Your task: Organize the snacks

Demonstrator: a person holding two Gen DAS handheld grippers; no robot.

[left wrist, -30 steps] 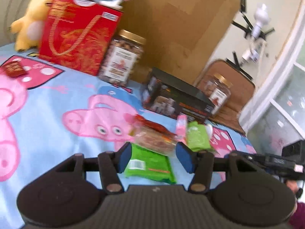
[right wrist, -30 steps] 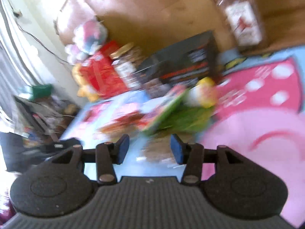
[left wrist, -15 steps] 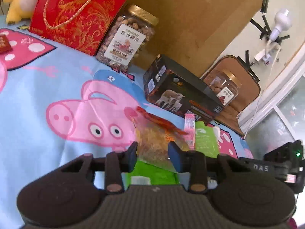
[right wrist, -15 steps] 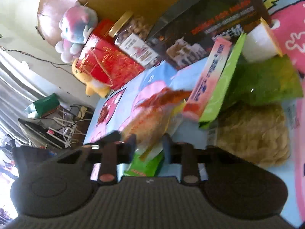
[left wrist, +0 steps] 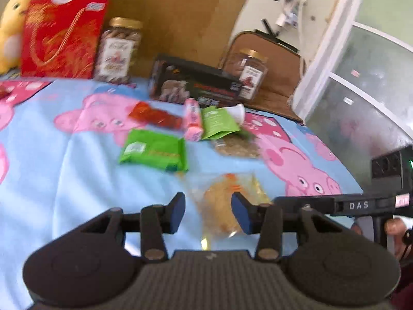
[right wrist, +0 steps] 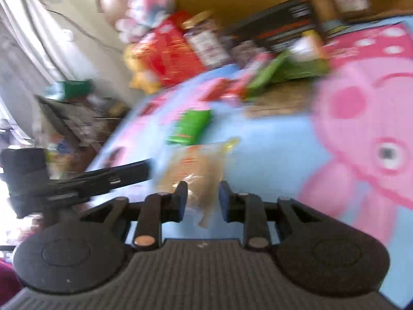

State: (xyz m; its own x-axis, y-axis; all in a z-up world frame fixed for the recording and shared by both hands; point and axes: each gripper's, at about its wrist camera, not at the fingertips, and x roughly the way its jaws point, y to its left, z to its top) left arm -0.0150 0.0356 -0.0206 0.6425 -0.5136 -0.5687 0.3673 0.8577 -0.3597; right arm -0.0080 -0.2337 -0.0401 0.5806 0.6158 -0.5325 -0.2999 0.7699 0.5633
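A clear bag of yellowish snack [left wrist: 227, 201] [right wrist: 198, 165] lies on the blue cartoon-pig cloth [left wrist: 64, 168], apart from the other snacks. My left gripper [left wrist: 209, 210] straddles its near end. Its jaws are opening and the blue pads stand off the bag's sides. My right gripper [right wrist: 202, 197] comes at the same bag from the other side. Its jaws are also opening, with a crumpled corner of the bag between them. Farther back lie a green packet [left wrist: 155, 151], a red packet [left wrist: 155, 116], a pink tube [left wrist: 192, 121] and a green pouch [left wrist: 219, 122].
A black box [left wrist: 196, 82], two nut jars [left wrist: 118, 51] [left wrist: 251, 73], a red gift bag [left wrist: 62, 36] and a yellow plush [left wrist: 10, 33] line the back by a wooden board. A bag of brown grains [left wrist: 237, 147] lies by the pouch. The right view is motion-blurred.
Half a second ago both grippers were closed on the clear bag beside the snack pile. The bag now lies nearer, away from the pile, and both pairs of jaws have widened.
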